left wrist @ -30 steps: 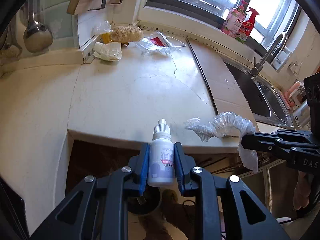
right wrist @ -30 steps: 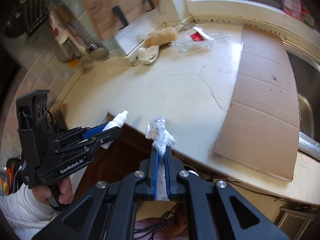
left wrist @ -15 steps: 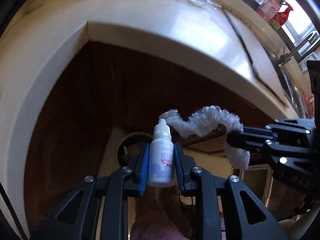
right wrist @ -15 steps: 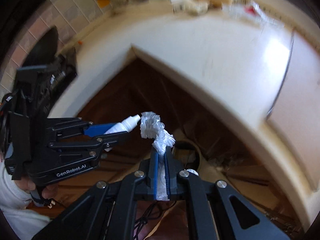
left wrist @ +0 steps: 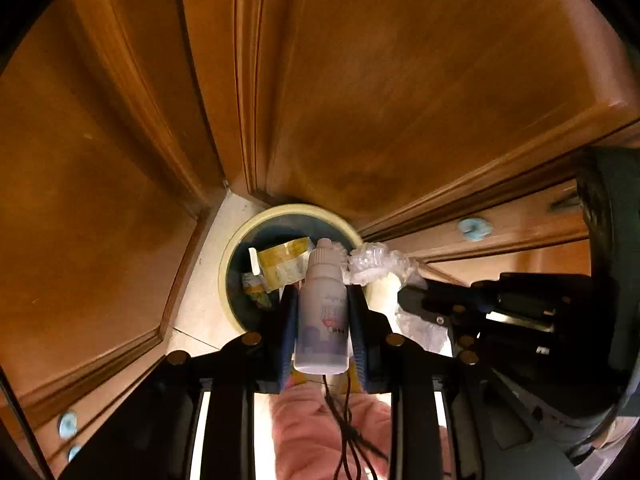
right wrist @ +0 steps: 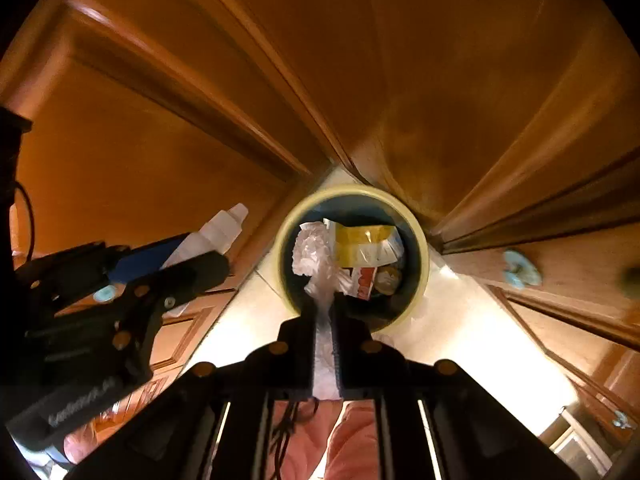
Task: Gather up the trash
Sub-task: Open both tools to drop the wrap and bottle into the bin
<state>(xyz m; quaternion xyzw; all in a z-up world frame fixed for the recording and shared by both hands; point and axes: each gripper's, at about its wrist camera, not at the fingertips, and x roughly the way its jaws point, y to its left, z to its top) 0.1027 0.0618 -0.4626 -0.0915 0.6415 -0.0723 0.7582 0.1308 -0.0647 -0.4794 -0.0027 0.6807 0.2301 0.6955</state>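
My left gripper (left wrist: 322, 300) is shut on a small white dropper bottle (left wrist: 322, 312), held above the round trash bin (left wrist: 240, 232) with its pale yellow rim, on the floor. My right gripper (right wrist: 325, 304) is shut on a crumpled clear plastic wrap (right wrist: 316, 256), held over the same bin (right wrist: 424, 256). In the left wrist view the wrap (left wrist: 380, 264) and right gripper (left wrist: 408, 296) are just right of the bottle. In the right wrist view the bottle (right wrist: 212, 236) and left gripper (right wrist: 208, 256) are at left. Yellow and red wrappers (right wrist: 364, 248) lie in the bin.
Brown wooden cabinet doors (left wrist: 380, 100) stand close behind and on both sides of the bin, meeting in a corner. Pale floor tiles (right wrist: 460, 340) surround the bin. Round blue-white knobs (right wrist: 520, 272) sit on the right doors.
Both grippers have swung down from the countertop to below it and now point into the floor bin, each still holding its item.
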